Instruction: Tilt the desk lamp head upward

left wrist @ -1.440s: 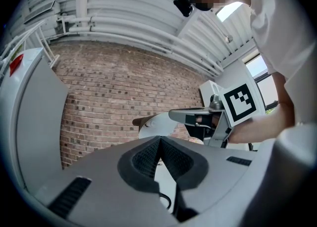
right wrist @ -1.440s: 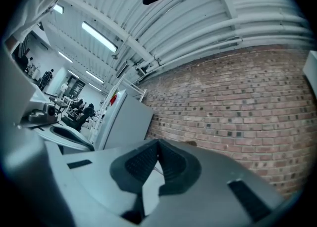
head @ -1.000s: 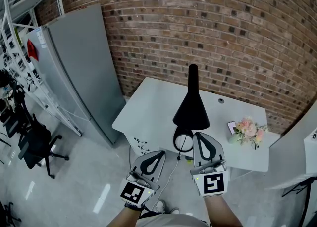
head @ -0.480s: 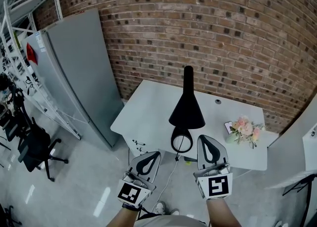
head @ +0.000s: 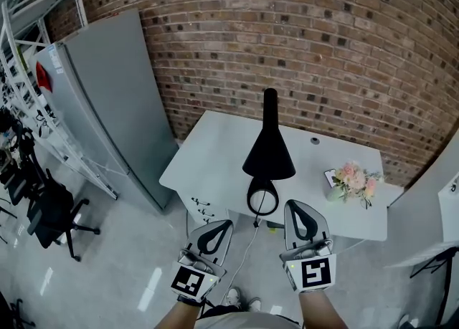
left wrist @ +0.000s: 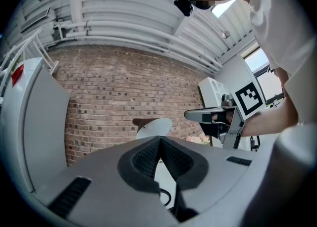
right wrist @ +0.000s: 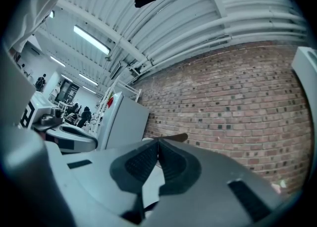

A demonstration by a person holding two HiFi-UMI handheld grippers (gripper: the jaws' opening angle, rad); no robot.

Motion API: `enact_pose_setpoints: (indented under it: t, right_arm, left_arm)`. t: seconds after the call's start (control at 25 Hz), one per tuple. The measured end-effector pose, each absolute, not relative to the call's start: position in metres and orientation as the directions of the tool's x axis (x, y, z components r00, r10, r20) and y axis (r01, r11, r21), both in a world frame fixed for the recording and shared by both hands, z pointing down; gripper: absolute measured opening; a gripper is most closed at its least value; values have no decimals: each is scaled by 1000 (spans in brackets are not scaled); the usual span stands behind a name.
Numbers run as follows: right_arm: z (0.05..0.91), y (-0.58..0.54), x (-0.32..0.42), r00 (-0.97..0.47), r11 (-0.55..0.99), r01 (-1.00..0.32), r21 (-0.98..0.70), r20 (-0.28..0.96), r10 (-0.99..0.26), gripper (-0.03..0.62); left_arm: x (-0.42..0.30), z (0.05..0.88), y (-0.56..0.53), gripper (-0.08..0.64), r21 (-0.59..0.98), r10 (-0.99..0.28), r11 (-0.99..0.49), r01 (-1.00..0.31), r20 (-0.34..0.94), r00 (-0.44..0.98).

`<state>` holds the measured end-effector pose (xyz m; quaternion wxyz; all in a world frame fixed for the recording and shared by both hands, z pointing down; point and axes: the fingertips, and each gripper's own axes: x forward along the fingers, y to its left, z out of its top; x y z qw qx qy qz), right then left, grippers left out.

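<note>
A black desk lamp [head: 269,150] stands on the white desk [head: 215,159], its cone-shaped head pointing down and its round base [head: 262,197] near the desk's front edge. In the left gripper view the lamp head [left wrist: 153,125] shows pale just beyond the jaws. Both grippers hang in front of the desk, short of the lamp and not touching it. My left gripper [head: 219,229] is shut and holds nothing. My right gripper [head: 301,209] is shut too, just right of the base, and is also empty. The lamp head's rim [right wrist: 174,137] peeks over the right jaws.
A small flower bouquet [head: 353,180] and a phone sit on the desk's right part. A tall grey cabinet [head: 107,105] stands left of the desk, with white shelving and black chairs [head: 50,209] further left. A brick wall is behind. A cable [head: 247,249] hangs from the desk.
The view has drifted slightly, so the lamp and desk sit a little higher and left. My right gripper has shifted slightly right and down. The lamp itself has not moved.
</note>
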<state>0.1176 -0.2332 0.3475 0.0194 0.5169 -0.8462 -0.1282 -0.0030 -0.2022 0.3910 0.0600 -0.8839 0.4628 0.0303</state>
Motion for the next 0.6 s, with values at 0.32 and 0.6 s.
enact_pose_setpoints:
  t: [0.32, 0.6]
  right_arm:
    - [350, -228, 115, -463, 432, -871, 232, -96, -881, 18]
    - [352, -227, 109, -472, 442, -866, 234, -90, -877, 17]
  left_arm:
    - [-6, 394, -197, 6, -75, -814, -568, -820, -101, 573]
    - [-7, 395, -195, 6, -71, -811, -574, -816, -94, 578]
